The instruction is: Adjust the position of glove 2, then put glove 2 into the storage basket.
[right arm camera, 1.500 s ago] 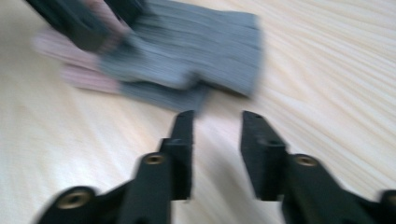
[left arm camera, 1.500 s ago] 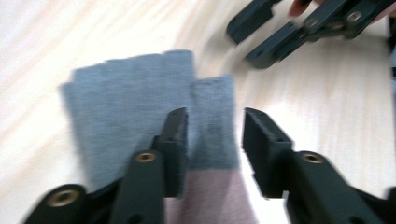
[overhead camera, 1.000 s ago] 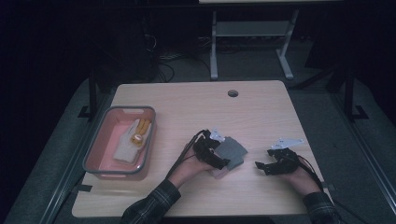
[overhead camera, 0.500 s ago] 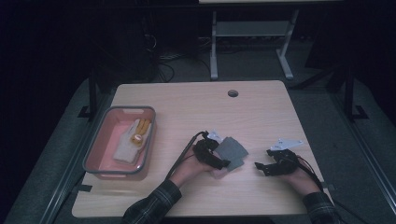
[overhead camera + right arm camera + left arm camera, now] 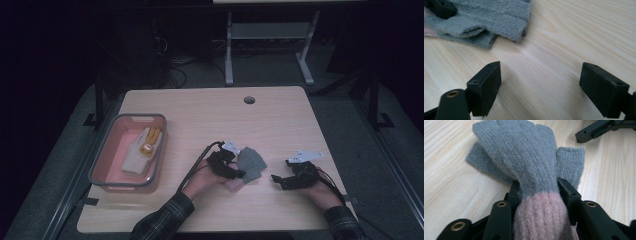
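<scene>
Grey glove (image 5: 524,162) with a pink cuff lies flat on the desk (image 5: 280,115), and the left gripper (image 5: 537,192) has just been closing its jaws; they now pinch it at the cuff, a bunched part giving firm hold. The right gripper (image 5: 540,85) rests nearby, jaws spread, free to help.

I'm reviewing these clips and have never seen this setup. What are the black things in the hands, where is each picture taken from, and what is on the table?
A person holds a hand-operated two-jaw gripper in each hand. The high view looks down on the wooden table; the other two pictures come from cameras riding on each gripper. The left gripper has just been closing and now squeezes a grey glove with a pink cuff between its jaws. The right gripper rests beside it, jaws apart over bare wood. At the left sits a pink tray holding a white and yellow glove.
</scene>
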`<action>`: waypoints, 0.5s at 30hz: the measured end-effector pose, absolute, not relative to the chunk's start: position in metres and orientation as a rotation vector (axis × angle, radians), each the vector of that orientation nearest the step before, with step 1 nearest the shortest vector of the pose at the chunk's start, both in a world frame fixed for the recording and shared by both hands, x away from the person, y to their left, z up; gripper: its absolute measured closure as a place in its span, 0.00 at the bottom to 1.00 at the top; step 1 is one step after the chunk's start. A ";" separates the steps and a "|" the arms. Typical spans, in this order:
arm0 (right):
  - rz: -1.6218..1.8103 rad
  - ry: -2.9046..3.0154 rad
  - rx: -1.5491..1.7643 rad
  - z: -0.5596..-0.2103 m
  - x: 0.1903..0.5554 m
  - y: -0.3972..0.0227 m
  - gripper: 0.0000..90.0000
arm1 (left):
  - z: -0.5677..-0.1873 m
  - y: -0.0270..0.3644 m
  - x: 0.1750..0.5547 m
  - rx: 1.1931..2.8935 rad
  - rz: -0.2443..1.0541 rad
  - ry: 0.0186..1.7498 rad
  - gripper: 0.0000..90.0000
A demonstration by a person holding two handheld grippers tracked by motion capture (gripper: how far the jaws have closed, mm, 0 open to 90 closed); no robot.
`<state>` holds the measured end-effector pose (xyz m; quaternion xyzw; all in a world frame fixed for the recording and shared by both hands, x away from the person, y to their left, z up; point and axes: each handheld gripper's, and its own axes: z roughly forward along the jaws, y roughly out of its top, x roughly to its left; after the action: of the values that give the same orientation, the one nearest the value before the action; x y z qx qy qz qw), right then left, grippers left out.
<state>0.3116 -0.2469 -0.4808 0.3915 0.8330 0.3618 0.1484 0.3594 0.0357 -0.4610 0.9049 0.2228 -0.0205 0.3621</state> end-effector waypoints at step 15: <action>1.047 2.385 1.129 -0.482 0.312 -0.247 0.16 | -0.452 0.040 0.359 2.338 -0.064 0.554 0.77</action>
<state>0.3118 -0.2471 -0.4820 0.3932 0.8305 0.3647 0.1505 0.3586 0.0398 -0.4517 0.9072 0.2149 -0.0248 0.3608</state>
